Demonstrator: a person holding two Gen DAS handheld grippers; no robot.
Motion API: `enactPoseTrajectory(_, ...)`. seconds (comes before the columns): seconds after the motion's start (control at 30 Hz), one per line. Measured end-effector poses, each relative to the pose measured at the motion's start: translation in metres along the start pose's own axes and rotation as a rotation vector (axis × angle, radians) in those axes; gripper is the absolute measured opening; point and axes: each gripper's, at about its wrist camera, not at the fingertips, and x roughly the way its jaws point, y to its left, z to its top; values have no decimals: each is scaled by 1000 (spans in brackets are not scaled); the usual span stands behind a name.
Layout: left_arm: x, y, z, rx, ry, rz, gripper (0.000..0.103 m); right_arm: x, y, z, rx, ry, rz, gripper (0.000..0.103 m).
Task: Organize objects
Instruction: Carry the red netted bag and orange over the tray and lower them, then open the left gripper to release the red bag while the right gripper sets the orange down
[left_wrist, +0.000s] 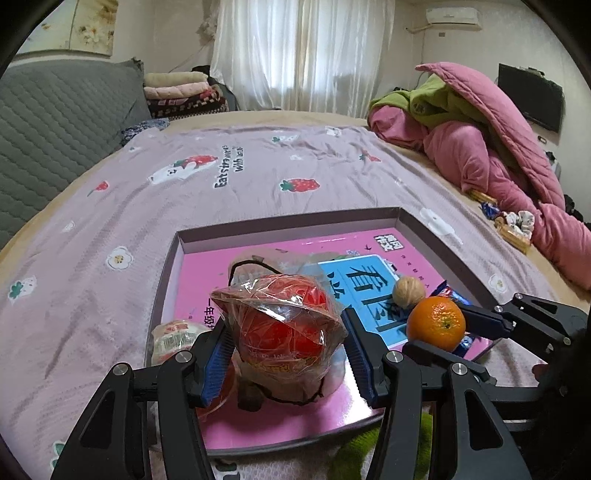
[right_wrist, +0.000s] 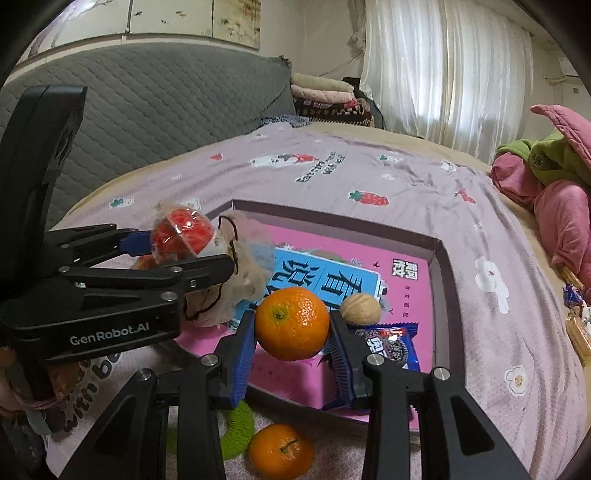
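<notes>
The left gripper (left_wrist: 284, 347) pinches a red round fruit wrapped in crinkled clear plastic (left_wrist: 280, 325), holding it above the near-left part of the shallow grey-walled cardboard tray (left_wrist: 288, 221) on the bed. The right gripper (right_wrist: 291, 350) is pressed onto a round orange tangerine (right_wrist: 291, 323), above the tray's near edge.

Both loads look ready to be set down inside the tray. The wrap is slippery, so the left one is best lowered level until the fruit rests before the fingers part. The tangerine will roll, so it wants a flat spot on the pink book cover (right_wrist: 402, 295) lining the floor.

Open room is widest at the far half of the tray. Nearer in lie a tan walnut (right_wrist: 360, 308), a blue biscuit packet (right_wrist: 391, 345) and a pale bag with a black cord (right_wrist: 243, 266). The tray walls are low. A 2nd tangerine (right_wrist: 280, 450) and a green fuzzy thing (right_wrist: 236, 428) lie outside, just before the near wall.
</notes>
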Motion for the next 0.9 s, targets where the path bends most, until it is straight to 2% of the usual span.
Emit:
enactPoseTrajectory(0.53, 20, 0, -8, 62, 4, 56, 58, 18, 2, -8, -18, 37, 6, 39)
enactPoseTrajectory(0.9, 20, -4, -11, 79, 13, 59, 58, 20, -5, -7, 16, 48, 12, 39)
